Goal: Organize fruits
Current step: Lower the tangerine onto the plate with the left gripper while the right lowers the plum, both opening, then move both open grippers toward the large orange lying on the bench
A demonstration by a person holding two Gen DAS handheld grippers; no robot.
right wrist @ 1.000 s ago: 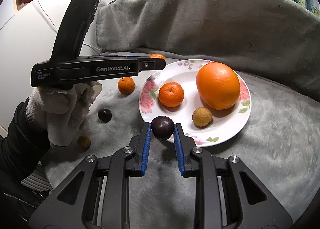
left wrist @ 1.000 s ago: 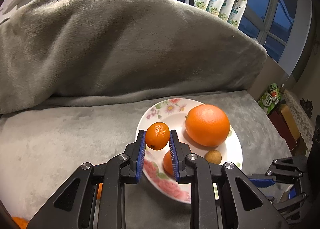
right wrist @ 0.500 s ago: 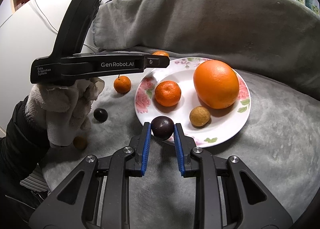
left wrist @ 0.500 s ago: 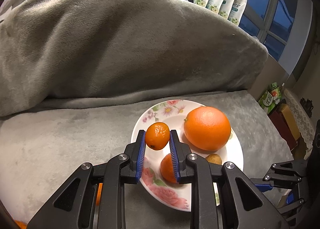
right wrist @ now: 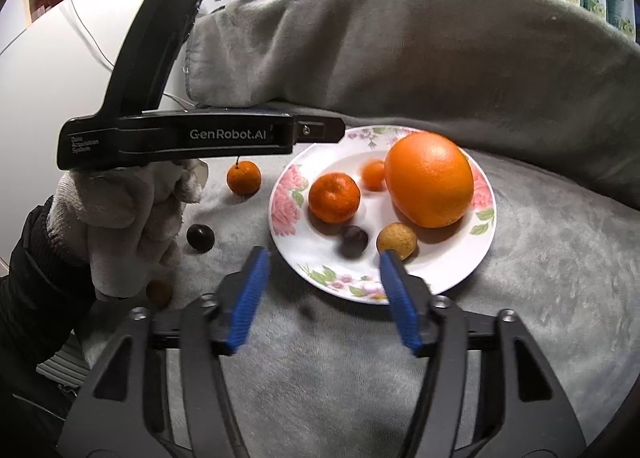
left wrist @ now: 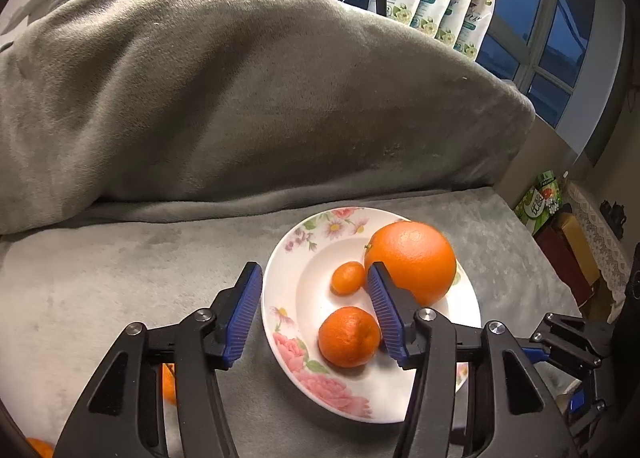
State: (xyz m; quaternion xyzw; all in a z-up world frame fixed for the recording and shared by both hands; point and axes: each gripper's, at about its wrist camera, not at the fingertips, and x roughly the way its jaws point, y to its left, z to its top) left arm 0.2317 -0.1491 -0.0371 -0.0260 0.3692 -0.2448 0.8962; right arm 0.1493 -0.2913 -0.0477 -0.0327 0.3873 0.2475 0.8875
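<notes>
Both grippers, left gripper (left wrist: 314, 308) and right gripper (right wrist: 322, 296), spread wide, empty | five fruits on plate (right wrist: 486, 228) | three fruits left of plate, uncollected.

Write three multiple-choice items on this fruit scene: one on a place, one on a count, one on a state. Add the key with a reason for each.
1. Where does the dark plum lie?
A. on the plate
B. on the blanket
C. between the fingers

2. How many fruits are on the plate?
A. three
B. five
C. seven

3. How do the right gripper's fingers stand?
A. shut on a plum
B. shut on nothing
C. open

Key: 1 A, it rests inside the rim near the brown fruit. 2 B, big orange, mandarin, small orange fruit, plum and brown fruit. 3 C, the blue pads are wide apart with nothing between.
</notes>
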